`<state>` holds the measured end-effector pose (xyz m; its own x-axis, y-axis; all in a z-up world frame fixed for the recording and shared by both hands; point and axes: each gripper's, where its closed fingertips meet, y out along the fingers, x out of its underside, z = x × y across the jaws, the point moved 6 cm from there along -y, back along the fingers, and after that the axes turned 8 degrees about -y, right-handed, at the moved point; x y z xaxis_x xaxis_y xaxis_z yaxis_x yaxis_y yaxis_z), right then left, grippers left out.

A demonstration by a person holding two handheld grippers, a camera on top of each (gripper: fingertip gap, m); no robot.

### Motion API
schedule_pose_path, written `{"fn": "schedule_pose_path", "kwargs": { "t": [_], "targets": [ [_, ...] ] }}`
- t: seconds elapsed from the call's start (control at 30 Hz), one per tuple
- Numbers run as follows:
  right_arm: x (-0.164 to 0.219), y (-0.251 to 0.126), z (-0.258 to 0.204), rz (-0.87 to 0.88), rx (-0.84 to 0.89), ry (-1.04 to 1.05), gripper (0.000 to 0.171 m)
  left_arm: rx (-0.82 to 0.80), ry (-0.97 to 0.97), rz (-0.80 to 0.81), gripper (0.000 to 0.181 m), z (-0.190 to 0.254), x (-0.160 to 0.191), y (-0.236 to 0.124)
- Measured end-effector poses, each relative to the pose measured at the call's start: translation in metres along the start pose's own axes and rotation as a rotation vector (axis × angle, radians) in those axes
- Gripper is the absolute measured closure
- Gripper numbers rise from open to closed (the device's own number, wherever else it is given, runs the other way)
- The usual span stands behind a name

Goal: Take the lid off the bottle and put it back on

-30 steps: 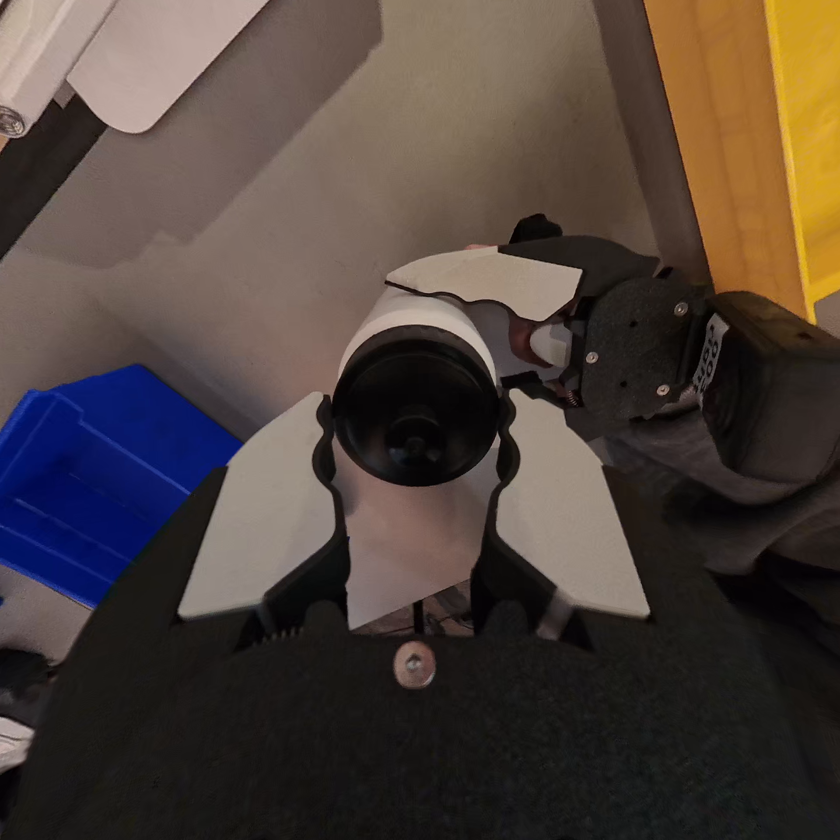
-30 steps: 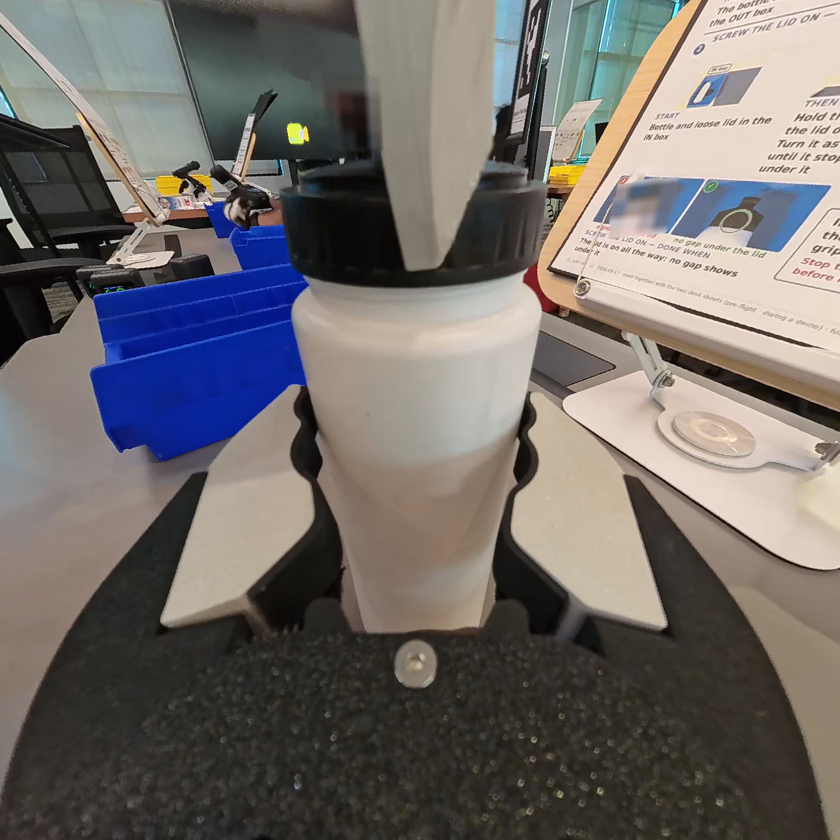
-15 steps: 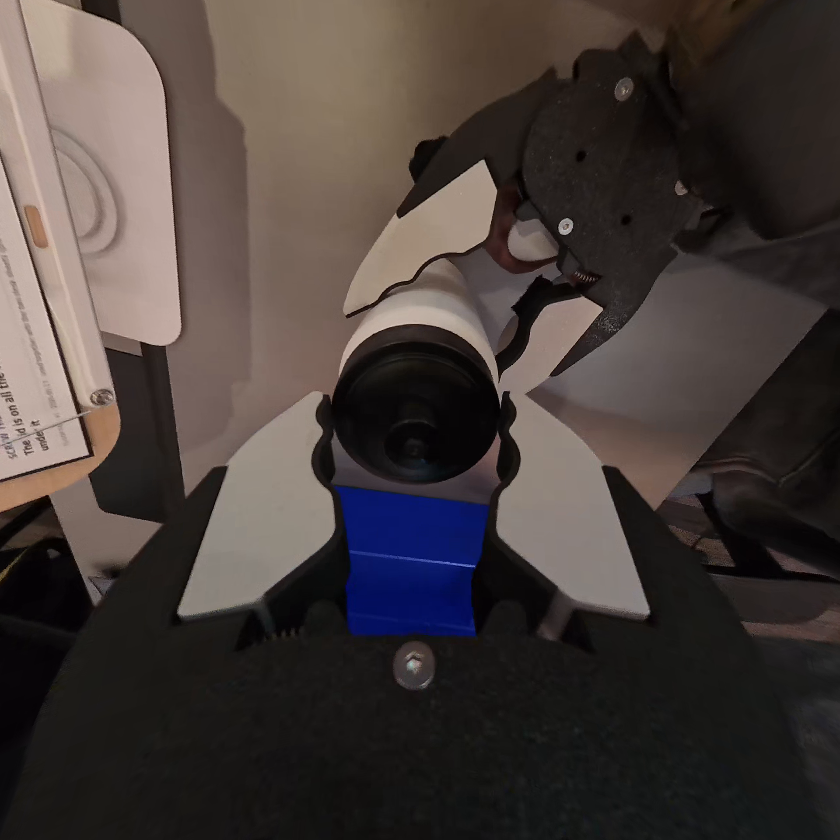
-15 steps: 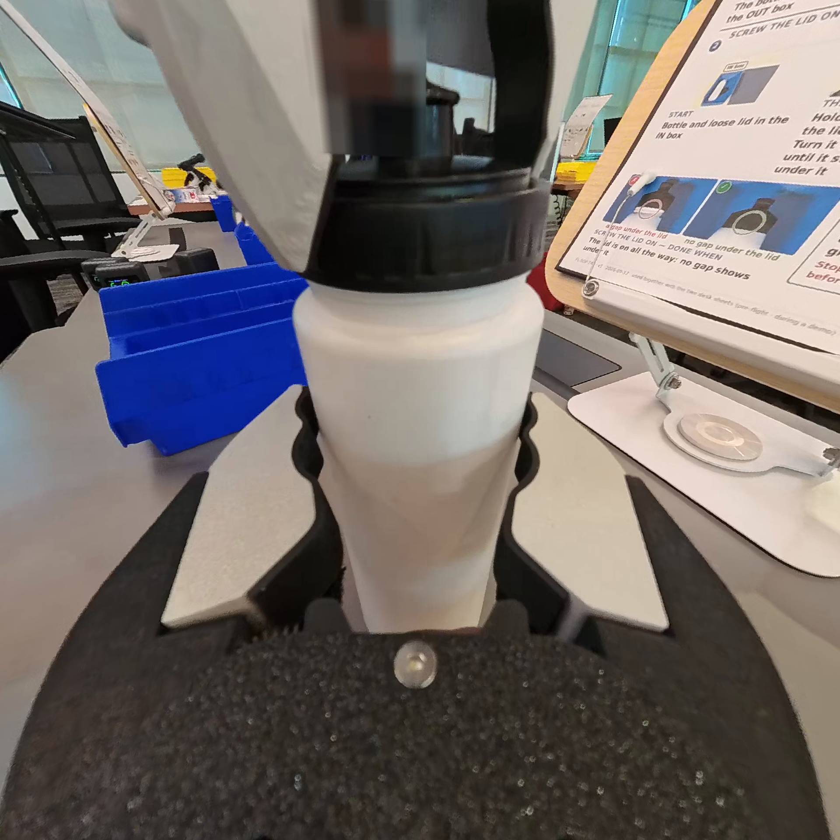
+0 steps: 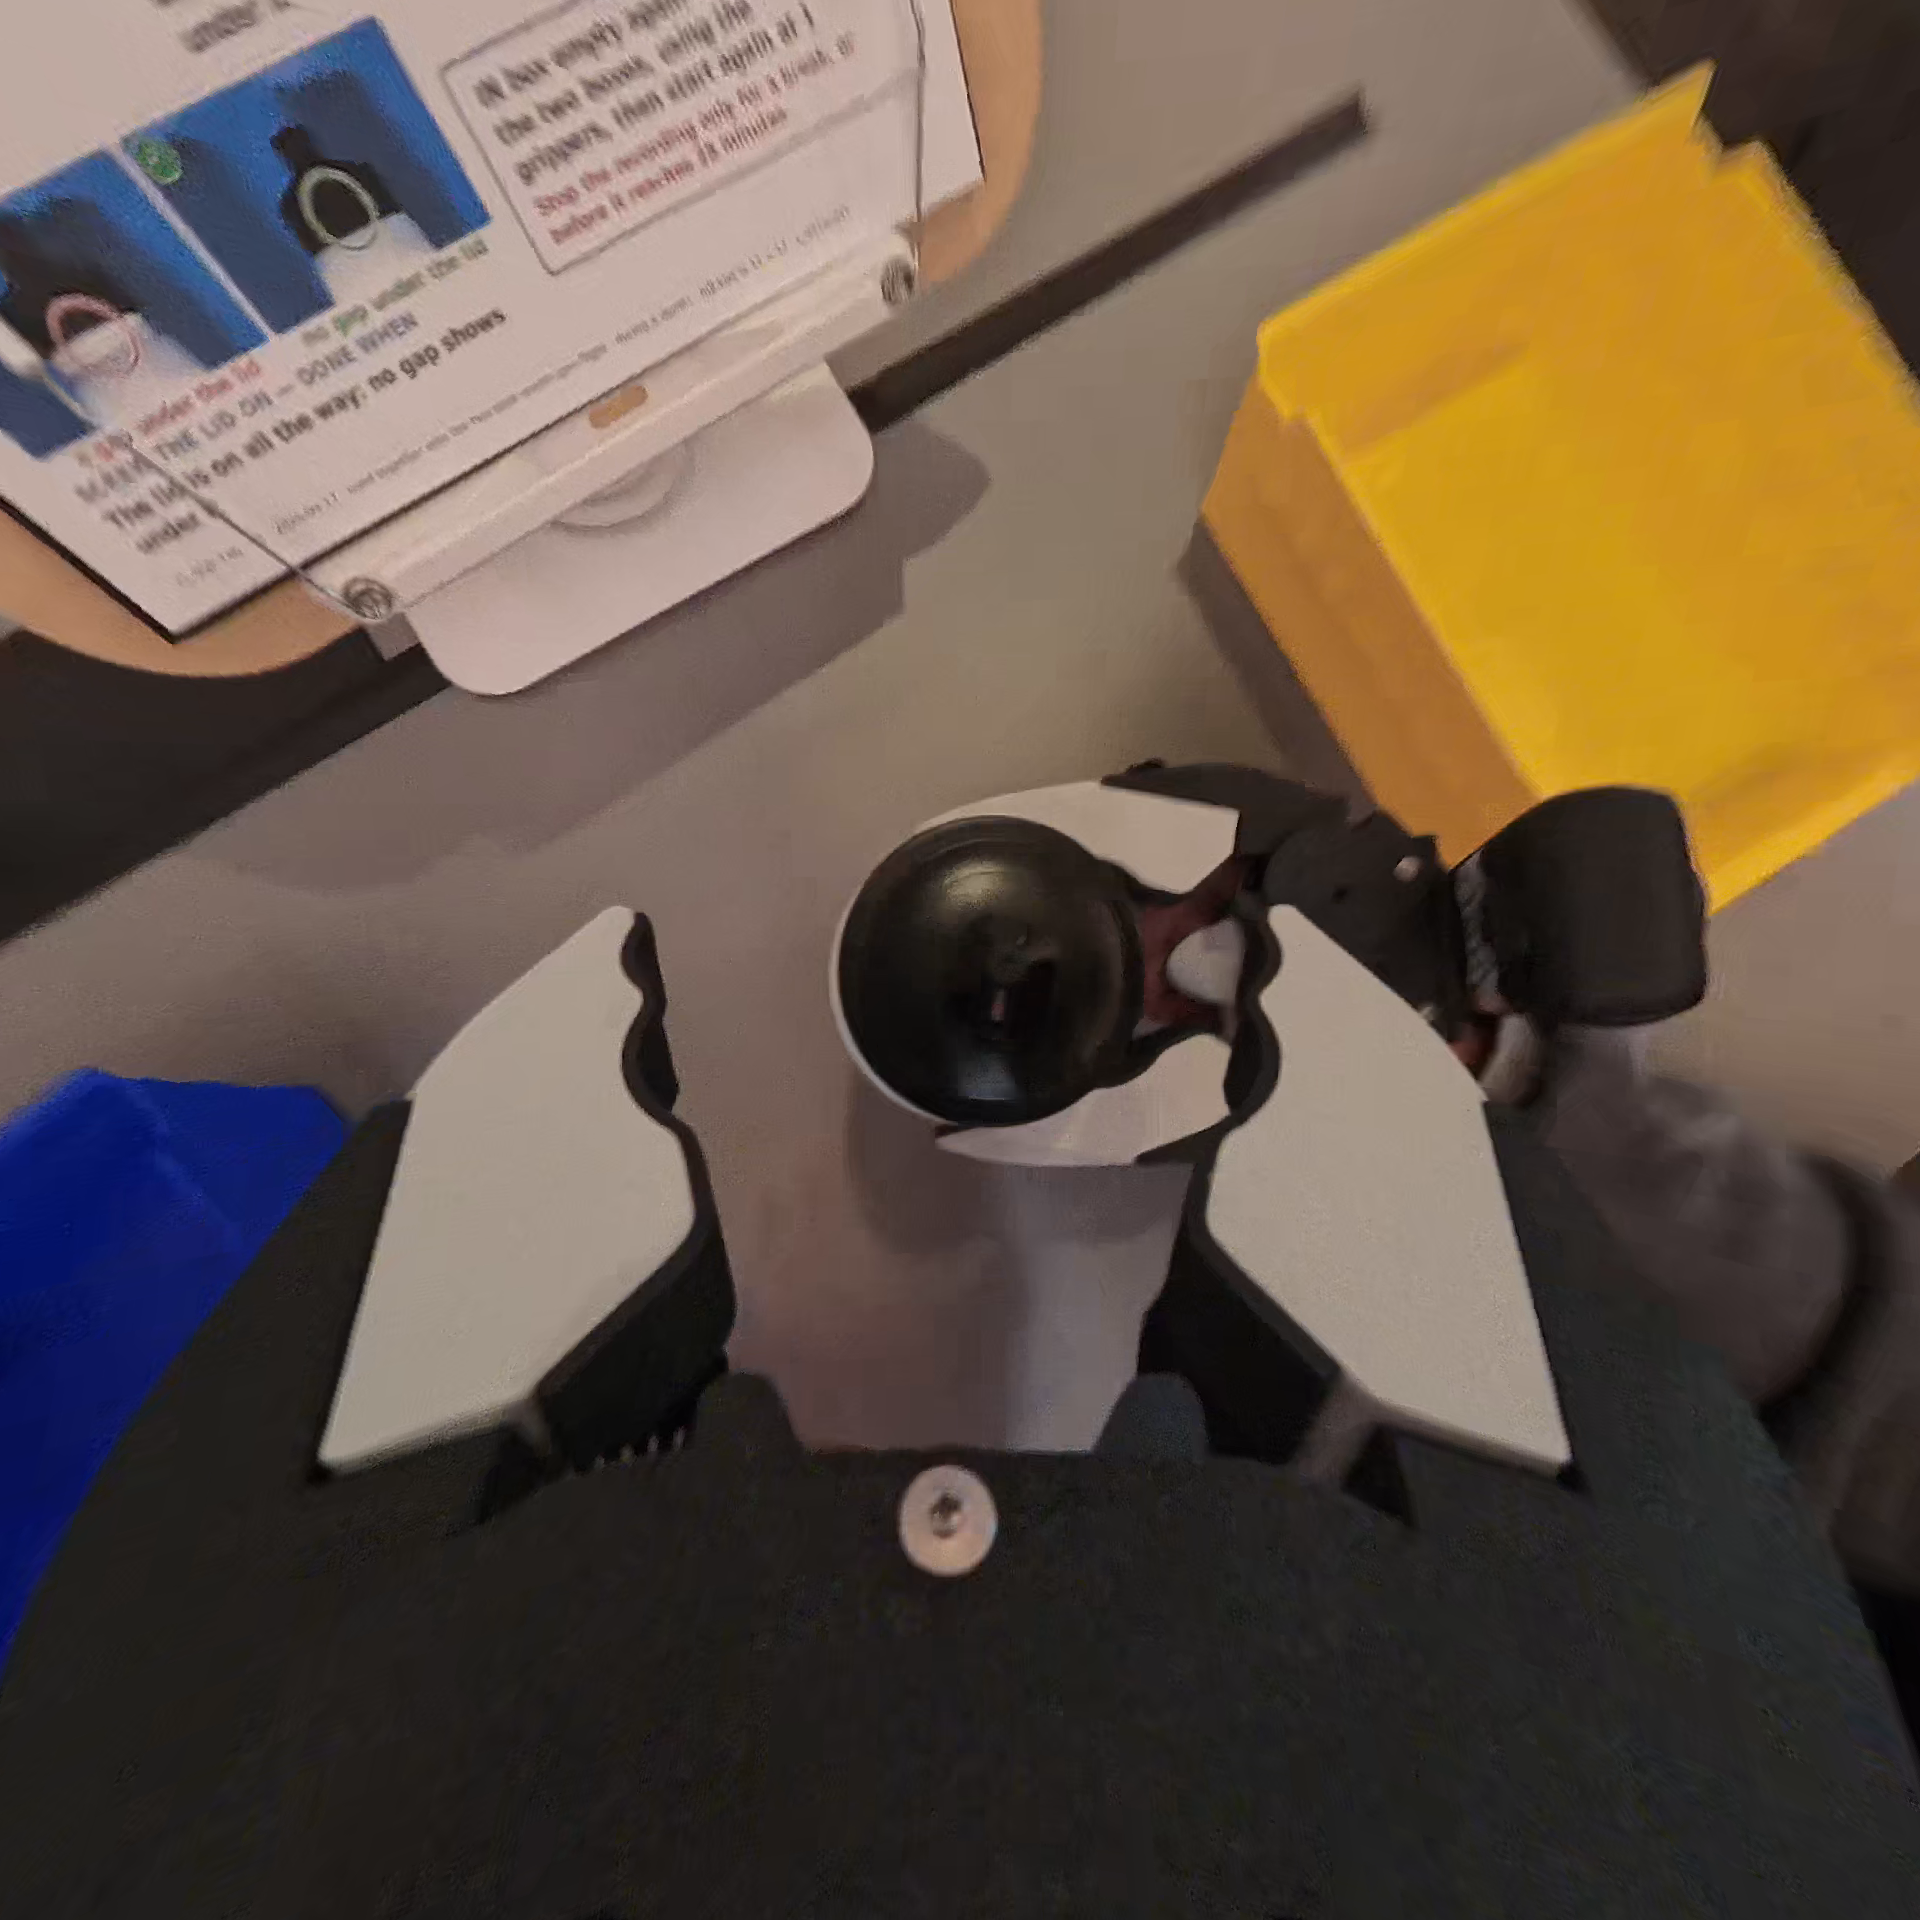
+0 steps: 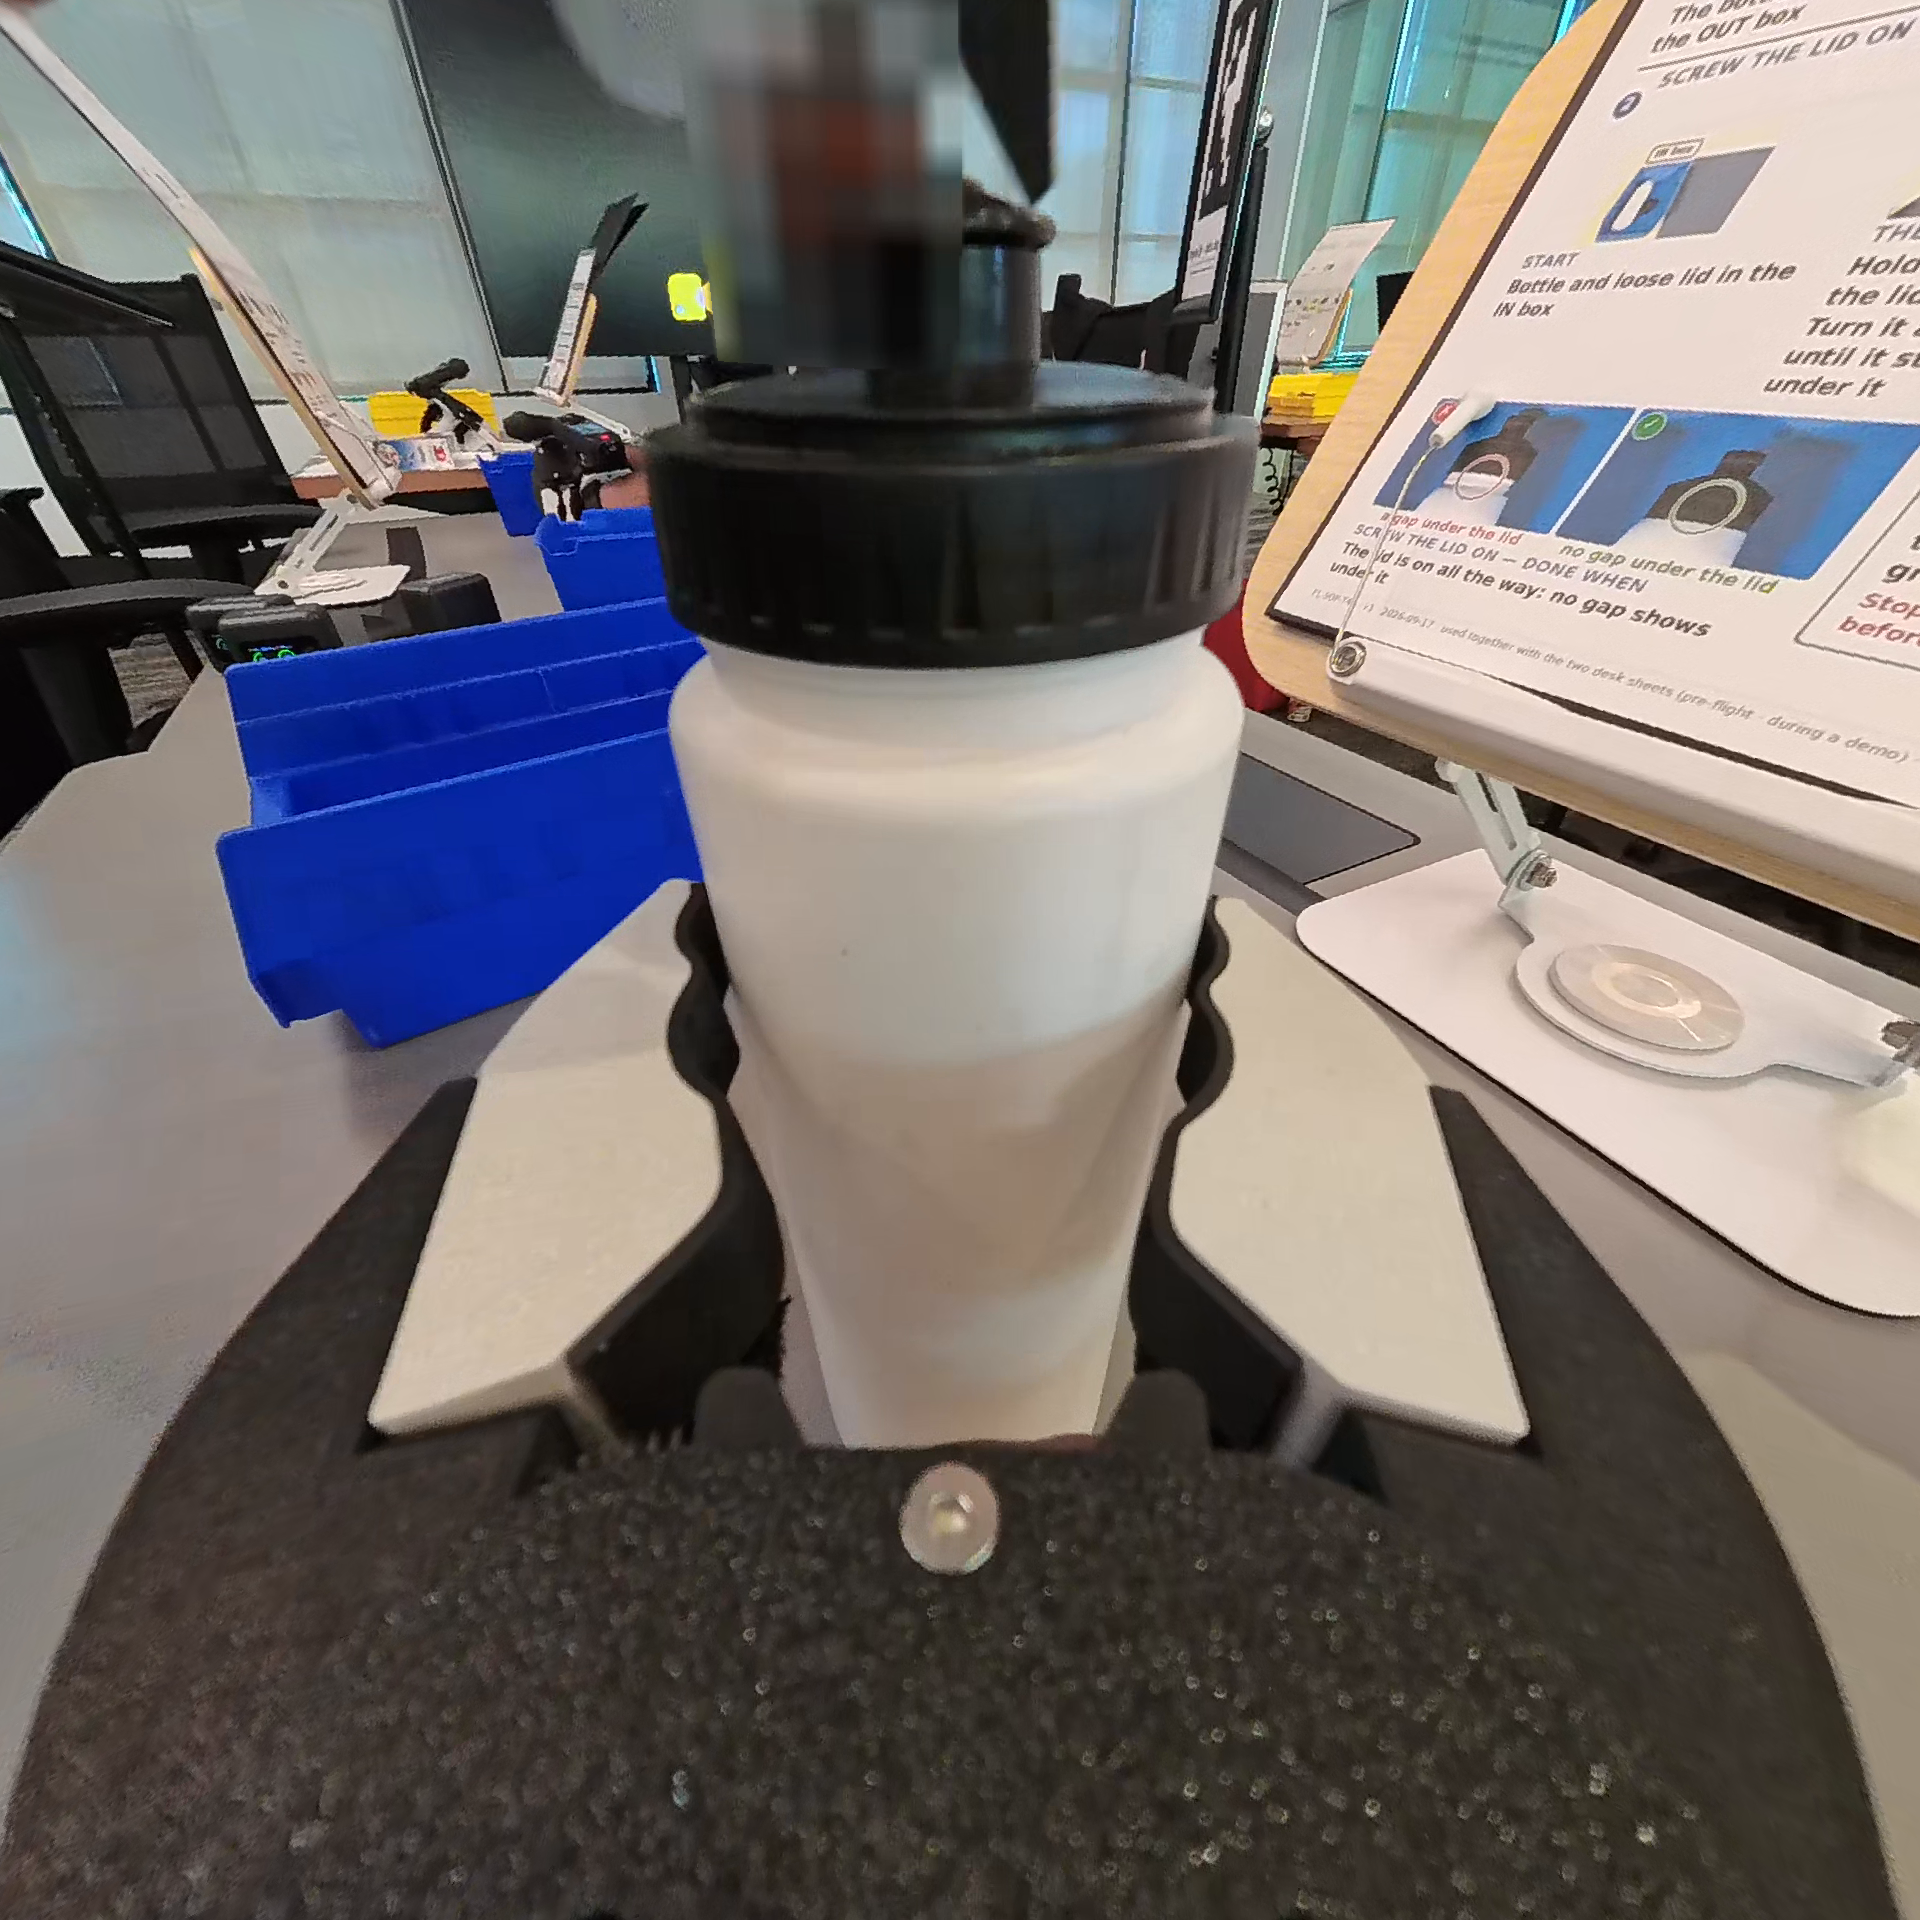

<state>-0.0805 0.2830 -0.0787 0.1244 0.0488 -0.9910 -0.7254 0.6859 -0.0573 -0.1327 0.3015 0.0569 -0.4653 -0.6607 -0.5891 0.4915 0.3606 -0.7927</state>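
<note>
we work over a grey table (image 6: 156, 1091) that carries a blue bin (image 6: 436, 821) on one side, a yellow bin (image 5: 1579, 499) on the other and a slanted instruction board (image 6: 1662, 364) on a white stand, set up where it can be read while both hands are busy. the white bottle (image 6: 956, 914) stands upright near the middle of this, and our right gripper (image 6: 951, 1039) is pinched around its lower body, which we judge is there to stop the bottle spinning when the cap gets twisted. the black lid (image 6: 951, 520) sits on the neck with no gap that we can make out, so it looks seated. our left gripper (image 5: 951, 1029) hangs above it looking straight down, fingers spread wide and clear of the lid's rim, touching nothing; we take that spacing as room to come down around the cap for a fresh grip.
</note>
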Motion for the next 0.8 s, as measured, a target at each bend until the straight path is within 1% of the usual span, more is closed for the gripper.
{"fn": "schedule_pose_path", "kwargs": {
  "t": [0.07,0.1,0.23,0.27,0.33,0.43,0.5,0.6,0.7,0.8],
  "targets": [
    [0.000,0.000,0.000,0.001,0.001,0.002,0.086,0.012,-0.074,0.106,0.078,0.001,0.012,0.002],
    [0.000,0.001,0.000,0.003,0.001,0.003,0.086,0.006,-0.099,0.145,0.083,0.003,0.018,0.005],
    [0.000,0.001,0.000,0.007,0.003,0.005,0.086,-0.049,-0.145,0.174,0.084,0.010,0.045,0.026],
    [0.000,0.001,0.000,0.007,0.004,0.005,0.086,-0.068,-0.146,0.204,0.085,0.011,0.048,0.029],
    [0.000,0.001,0.001,0.004,0.003,0.005,0.086,-0.110,-0.140,0.283,0.098,0.011,0.049,0.033],
    [0.000,0.001,0.000,0.004,0.006,0.004,0.086,-0.141,-0.145,0.356,0.100,0.012,0.048,0.036],
    [0.000,0.000,0.001,0.003,0.010,0.003,0.086,-0.161,-0.118,0.380,0.106,0.011,0.049,0.037],
    [0.000,-0.001,0.002,0.004,0.006,0.000,0.086,-0.118,-0.018,0.386,0.109,0.008,0.051,0.037],
    [0.000,0.000,0.001,0.003,0.004,-0.002,0.086,-0.014,0.055,0.377,0.109,0.001,0.052,0.036],
    [0.000,0.000,0.001,0.004,0.004,-0.003,0.086,0.081,0.173,0.343,0.109,-0.005,0.050,0.035]
  ]
}}
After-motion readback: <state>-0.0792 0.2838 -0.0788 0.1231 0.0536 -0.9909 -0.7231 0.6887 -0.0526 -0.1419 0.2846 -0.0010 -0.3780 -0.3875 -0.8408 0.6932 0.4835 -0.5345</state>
